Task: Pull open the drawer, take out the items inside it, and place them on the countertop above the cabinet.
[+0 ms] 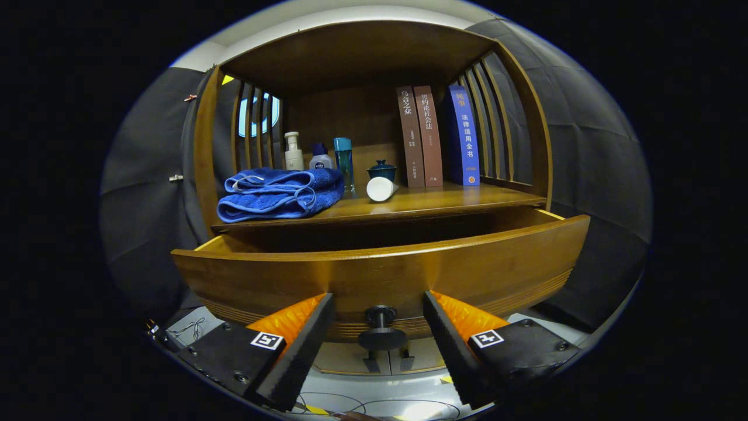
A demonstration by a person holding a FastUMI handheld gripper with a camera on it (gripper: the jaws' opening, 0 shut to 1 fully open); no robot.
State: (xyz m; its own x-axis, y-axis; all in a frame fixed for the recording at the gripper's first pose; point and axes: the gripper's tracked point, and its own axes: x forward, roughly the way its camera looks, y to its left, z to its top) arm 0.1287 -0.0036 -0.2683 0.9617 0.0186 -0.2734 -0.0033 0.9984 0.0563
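Note:
A wooden drawer (380,266) stands pulled out from the cabinet, its front panel right in front of me. Its dark round knob (381,328) sits low on the panel, between my two fingers without touching either. My gripper (378,304) is open, its orange and black fingers (304,333) spread to each side of the knob. The drawer's inside is hidden behind the front panel. Above it lies the wooden countertop (444,199), which carries a folded blue towel (279,193) and a white cup (381,188) lying on its side.
At the back of the countertop stand a white pump bottle (293,152), a small bottle (320,156), a teal bottle (344,159), a dark lidded cup (382,170) and three upright books (438,137). Slatted wooden sides enclose the shelf. Cables lie on the pale floor below.

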